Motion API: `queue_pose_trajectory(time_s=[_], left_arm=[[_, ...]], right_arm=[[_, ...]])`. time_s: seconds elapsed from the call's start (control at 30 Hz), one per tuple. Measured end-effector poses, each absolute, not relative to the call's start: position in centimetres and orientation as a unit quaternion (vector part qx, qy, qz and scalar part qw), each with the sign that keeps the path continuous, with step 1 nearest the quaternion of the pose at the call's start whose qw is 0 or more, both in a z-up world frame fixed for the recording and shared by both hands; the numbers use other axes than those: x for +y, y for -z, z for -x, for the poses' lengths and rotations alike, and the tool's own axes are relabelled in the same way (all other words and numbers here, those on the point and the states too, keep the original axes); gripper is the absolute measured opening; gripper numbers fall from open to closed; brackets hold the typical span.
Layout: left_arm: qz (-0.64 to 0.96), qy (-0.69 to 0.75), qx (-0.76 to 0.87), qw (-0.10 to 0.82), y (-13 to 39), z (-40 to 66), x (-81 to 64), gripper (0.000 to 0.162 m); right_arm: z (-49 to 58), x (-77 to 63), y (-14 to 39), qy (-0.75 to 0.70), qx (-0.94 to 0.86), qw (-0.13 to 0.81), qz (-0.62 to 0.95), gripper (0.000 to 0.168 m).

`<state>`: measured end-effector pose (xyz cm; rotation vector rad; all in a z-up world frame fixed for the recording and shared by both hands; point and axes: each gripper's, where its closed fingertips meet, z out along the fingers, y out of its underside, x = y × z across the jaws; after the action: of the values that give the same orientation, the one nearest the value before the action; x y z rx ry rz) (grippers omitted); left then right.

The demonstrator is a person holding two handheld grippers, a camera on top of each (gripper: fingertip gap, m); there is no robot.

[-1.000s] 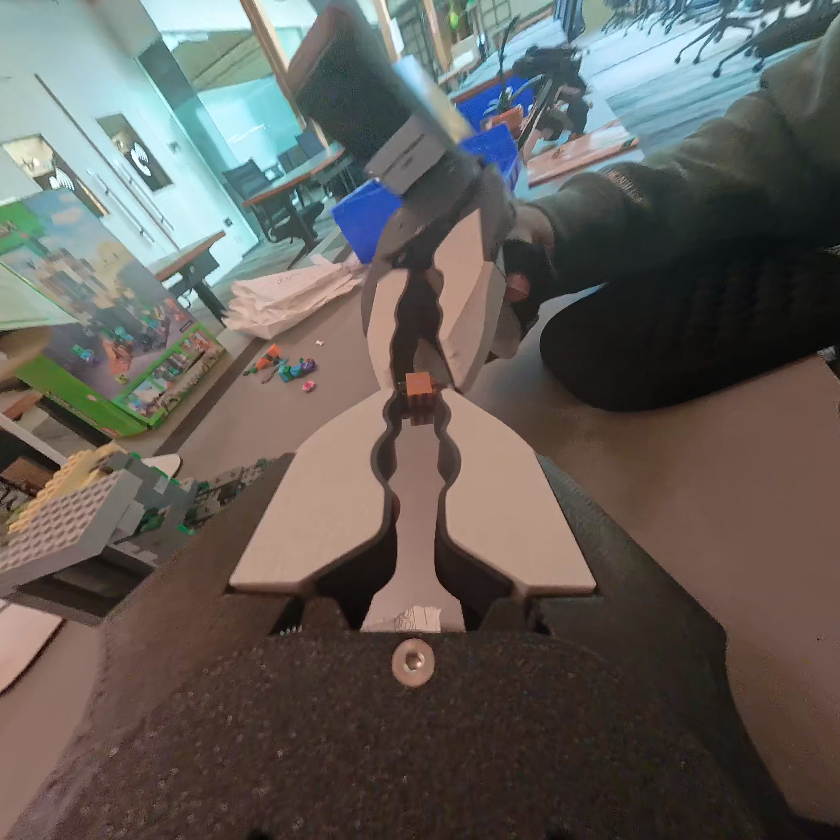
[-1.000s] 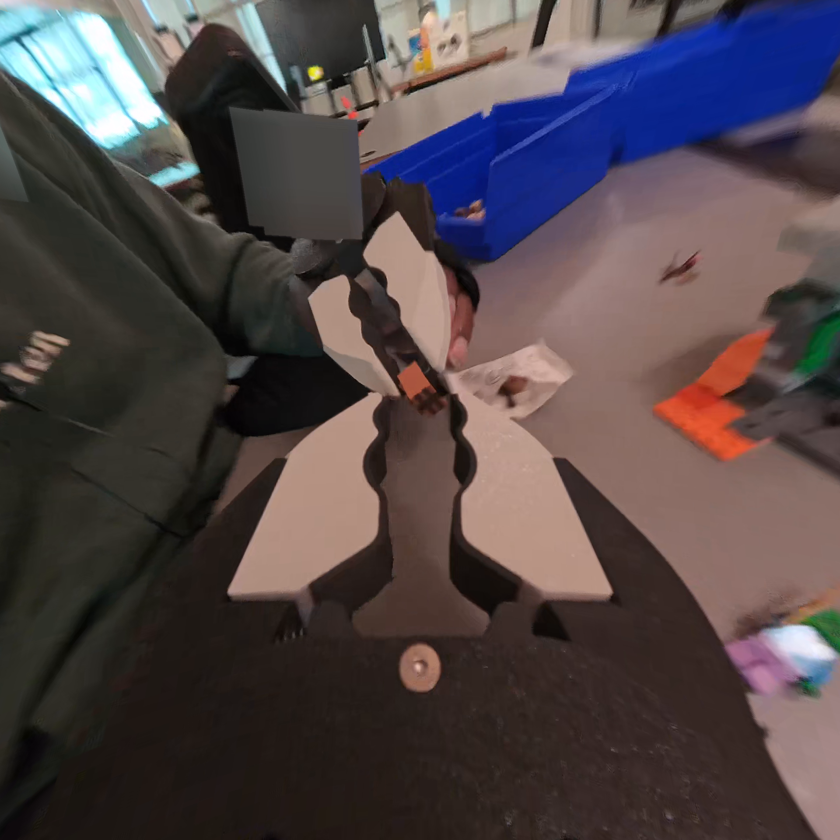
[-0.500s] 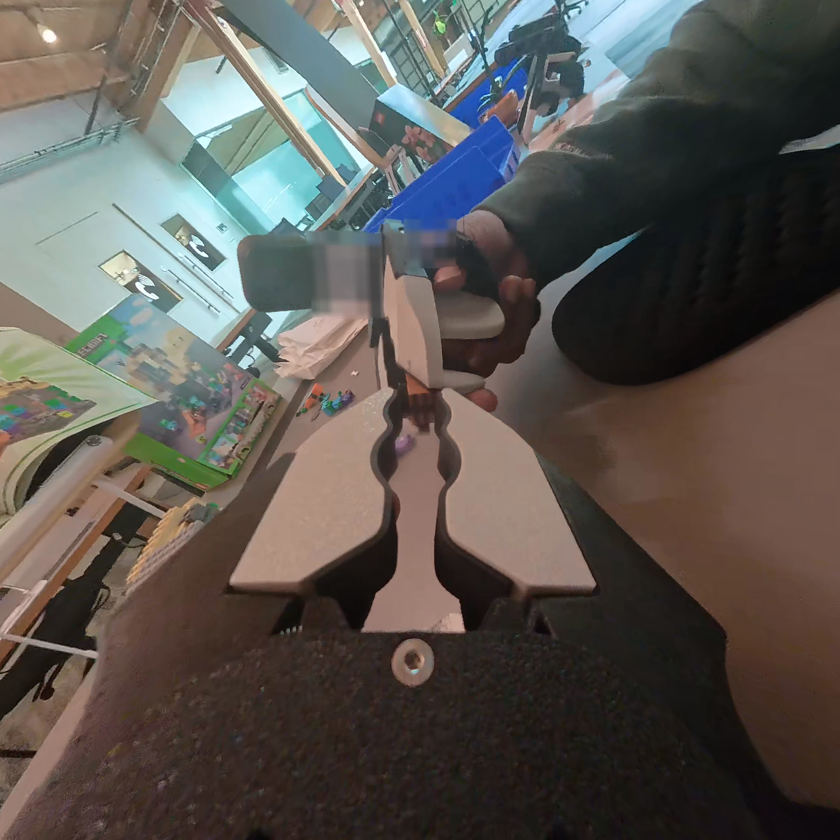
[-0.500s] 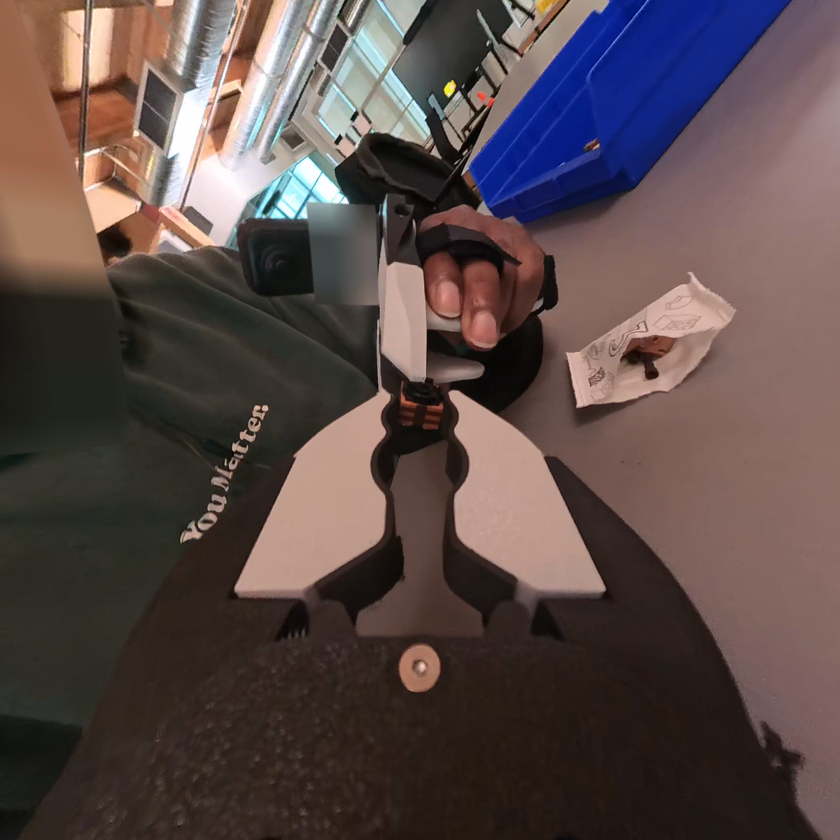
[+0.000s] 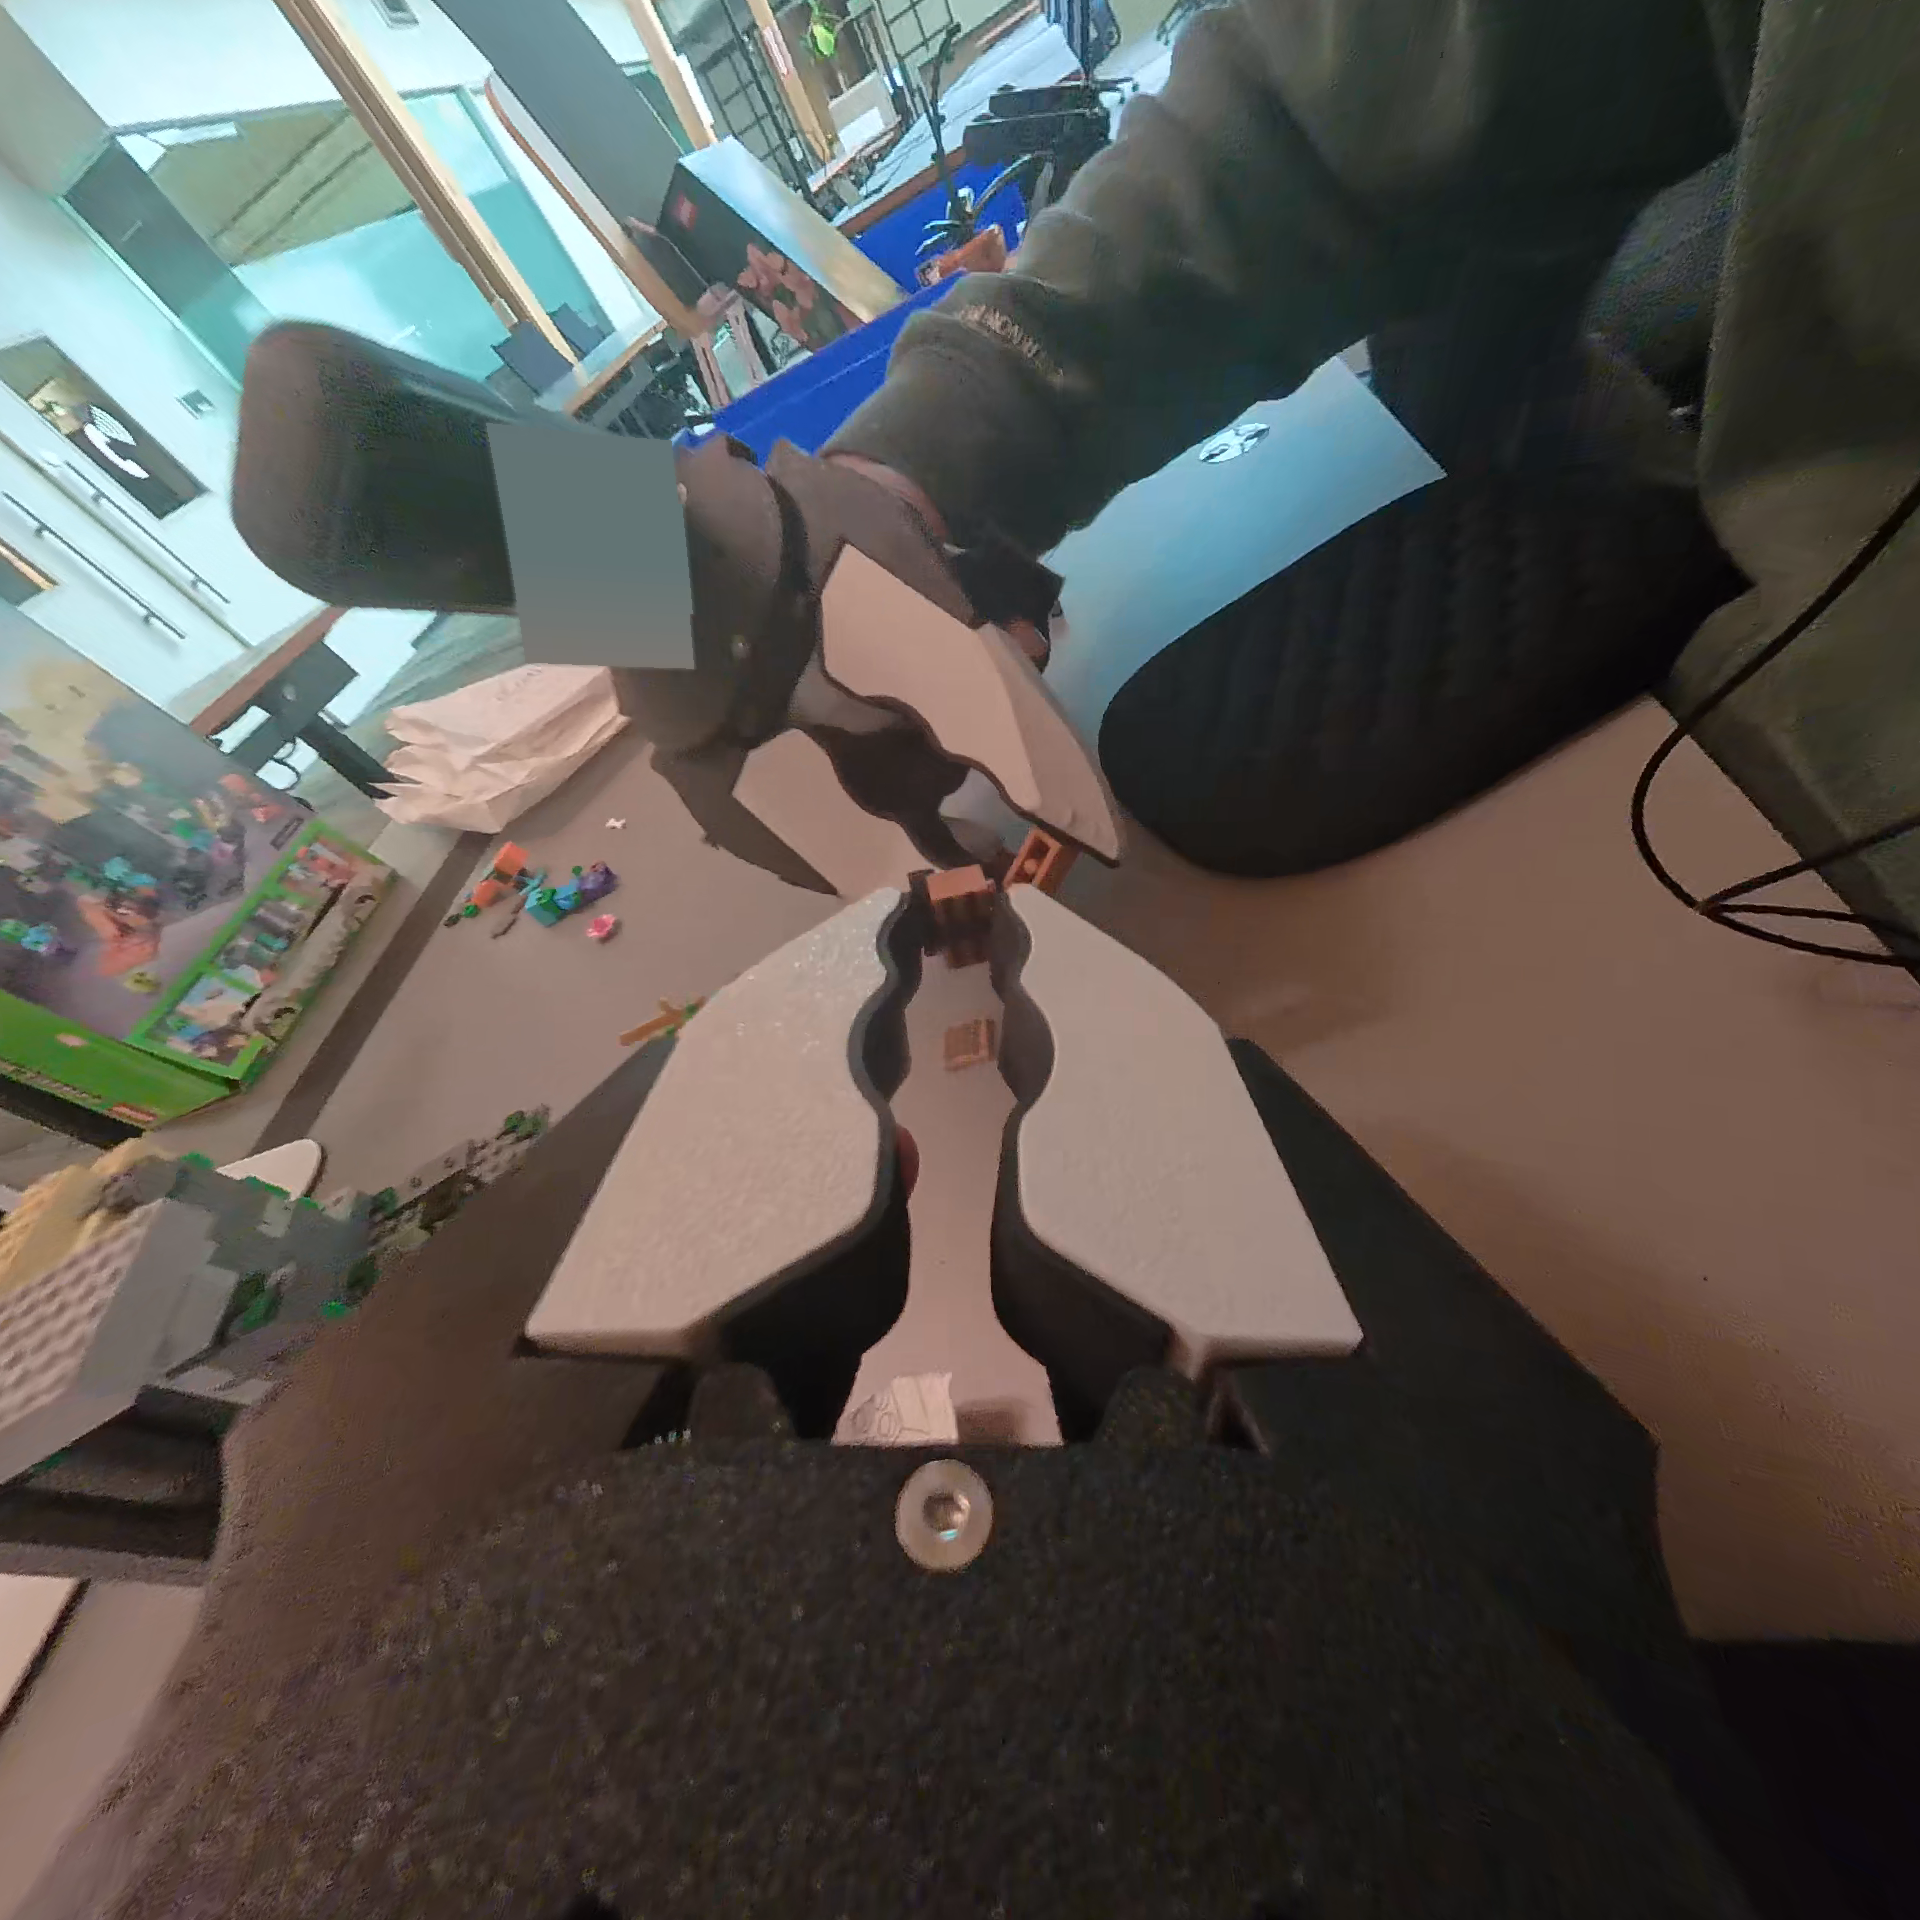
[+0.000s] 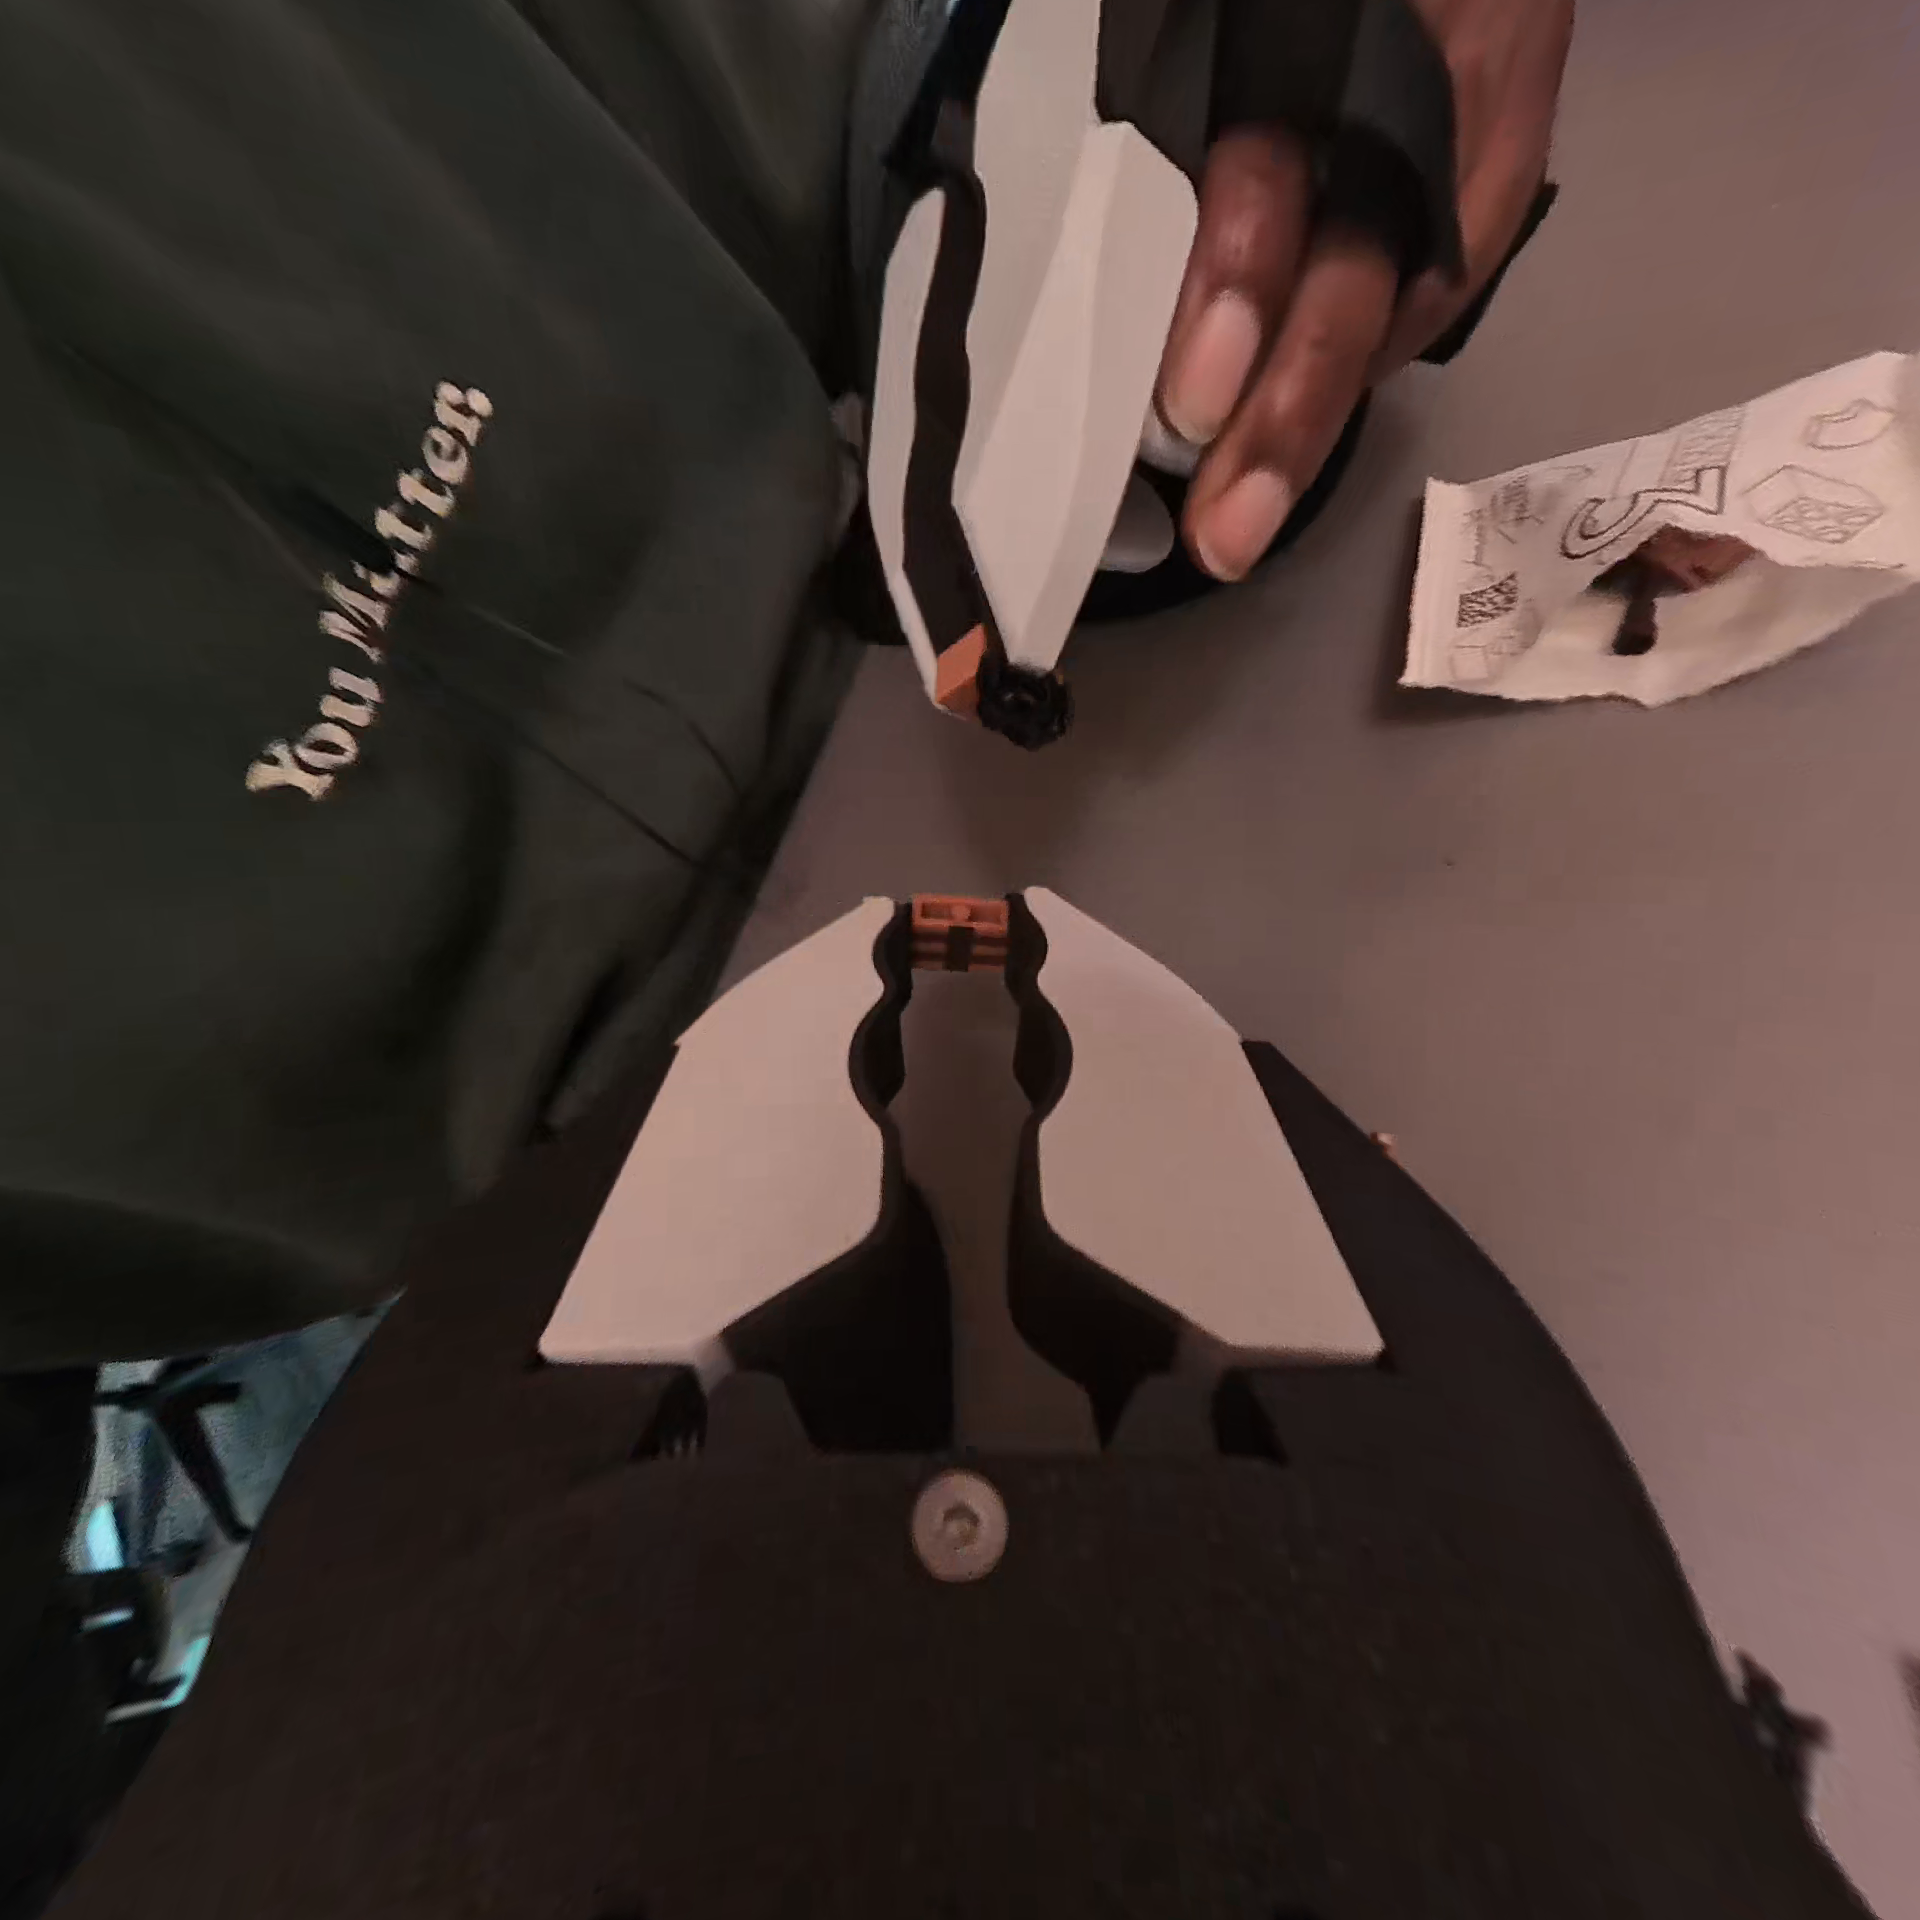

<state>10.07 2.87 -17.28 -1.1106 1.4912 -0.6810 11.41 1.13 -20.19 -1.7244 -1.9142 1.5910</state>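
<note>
**Two grippers, two small bricks, tip to tip above the table**

Closest in, the left gripper (image 5: pixel 956 916) has its jaws clamped on a small brown brick (image 5: pixel 961 920), pinched right at the very ends of the fingers. The right wrist view shows a black round part (image 6: pixel 1023 707) stuck to that brick and poking out past the tips. It's a shallow hold, I'd say, with little margin for twisting.

The right gripper (image 6: pixel 958 925) is closed as well, squeezing an orange brick (image 6: pixel 958 932) with a dark strip across its middle. That brick sits square across the tips and looks level. The two loads face each other, near but apart, with bare grey table (image 6: pixel 1455 935) between them. To my eye, both holds call for steady pressure and straight alignment, since such small pieces can pivot easily.

Just past the fingers, a tan piece (image 5: pixel 968 1042) lies flat on the table. A hand (image 6: pixel 1299 312) is wrapped round the left tool, and a dark green sleeve (image 6: pixel 364 520) fills that side. Beside the hand lies a torn paper bag (image 6: pixel 1662 540) with something dark inside.

Further out are loose coloured pieces (image 5: pixel 551 894), a grey brick build (image 5: pixel 104 1299) and a printed toy box (image 5: pixel 156 935). White bags (image 5: pixel 499 727) and a blue bin (image 5: pixel 831 384) sit at the back.
</note>
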Motion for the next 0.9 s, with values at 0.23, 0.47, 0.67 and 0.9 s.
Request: queue_pose_trajectory(time_s=[0.23,0.47,0.67,0.9], left_arm=[[0.498,0.281,0.617,0.541,18.1,-9.9,4.1,0.013],[0.501,0.27,0.617,0.543,18.3,-10.1,4.3,0.013],[0.493,0.245,0.609,0.572,17.8,-10.2,4.6,0.014],[0.479,0.202,0.602,0.606,17.4,-10.2,5.1,0.014]], right_arm=[[-10.6,3.2,21.4,-0.467,-0.64,0.141,0.594,0.018],[-10.5,3.6,20.5,-0.489,-0.599,0.182,0.607,0.039],[-9.2,3.9,18.0,-0.612,-0.451,0.176,0.626,0.037],[-8.0,4.1,17.5,-0.652,-0.386,0.174,0.629,0.03]])
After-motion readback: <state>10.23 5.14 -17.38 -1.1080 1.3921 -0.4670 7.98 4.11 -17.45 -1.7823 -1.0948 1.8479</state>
